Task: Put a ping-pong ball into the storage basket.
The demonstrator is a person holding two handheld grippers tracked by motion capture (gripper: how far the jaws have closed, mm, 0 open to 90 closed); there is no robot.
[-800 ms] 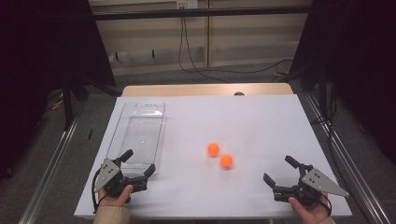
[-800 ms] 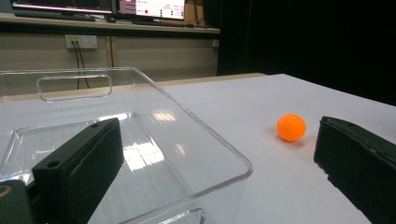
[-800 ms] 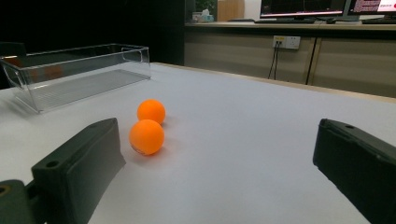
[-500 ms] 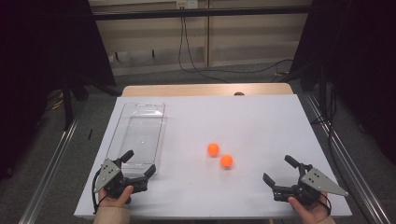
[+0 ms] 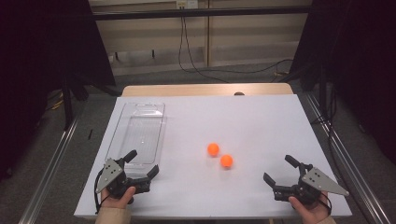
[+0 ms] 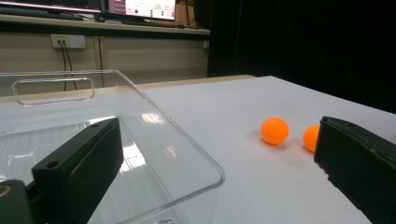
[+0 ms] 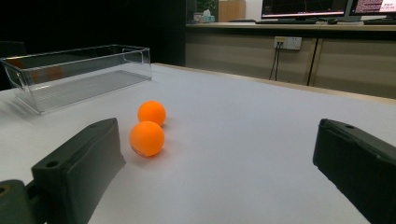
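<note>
Clear plastic comes first at the left: a long tray [image 5: 136, 135] lies lengthwise on the white counter [image 5: 261, 116], with nothing in it that I can see. The left gripper [image 5: 140, 165] rests at the tray's near end, its jaws spread wide and released, one over the tray's near edge and the other on the counter just right of the tray's near corner. In the left gripper view the tray's near corner [image 6: 205, 163] sits between the two black jaws, and they grasp nothing.

Toward the middle, two orange balls lie near each other but apart on the bare counter: the far ball [image 5: 213, 149] and the near ball [image 5: 227, 161], both well apart from the tray.

At the right, the right gripper [image 5: 280, 169] rests by the counter's near edge, jaws likewise released and holding nothing. In the right gripper view the near ball [image 7: 146, 138] lies ahead and toward one jaw, the far ball [image 7: 152, 113] just behind it.

I judge this the start: neither ball is picked up, and the likely work is moving the balls into the tray. The next move probably falls to the right gripper, which lies closer to the near ball. It would need to travel forward and left, straddle that ball with the jaws kept wide, and close gently, since a round, light ball may roll away from a one-sided touch.
</note>
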